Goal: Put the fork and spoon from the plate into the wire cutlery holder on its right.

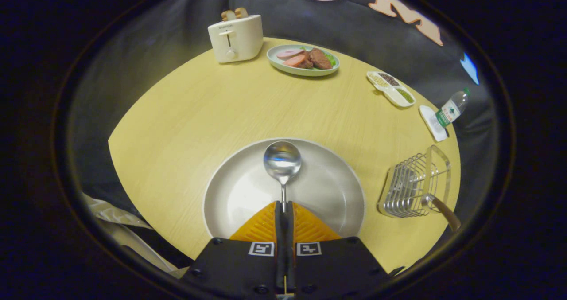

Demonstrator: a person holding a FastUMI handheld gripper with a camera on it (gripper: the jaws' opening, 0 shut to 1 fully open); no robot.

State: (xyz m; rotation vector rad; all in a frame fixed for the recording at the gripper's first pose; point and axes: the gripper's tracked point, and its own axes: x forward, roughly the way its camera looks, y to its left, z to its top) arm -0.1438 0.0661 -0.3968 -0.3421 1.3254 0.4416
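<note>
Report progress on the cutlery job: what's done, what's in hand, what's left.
Done: a brown-handled utensil, likely the fork, already sits in the wire holder. In hand: the gripper is shut on the spoon by its handle, bowl out over the plate. Left: carry the spoon right and drop it into the holder.

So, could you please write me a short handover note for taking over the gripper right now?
Gripper: shut on the spoon, both fingers pressing its handle; the bowl points ahead over the plate.
Wire cutlery holder: on the table to the plate's right. A brown-handled utensil already sits in it, probably the fork; its head is hidden.
Done: apparently the fork.
Left: carry the spoon right, lower it into the holder, then release.
</note>
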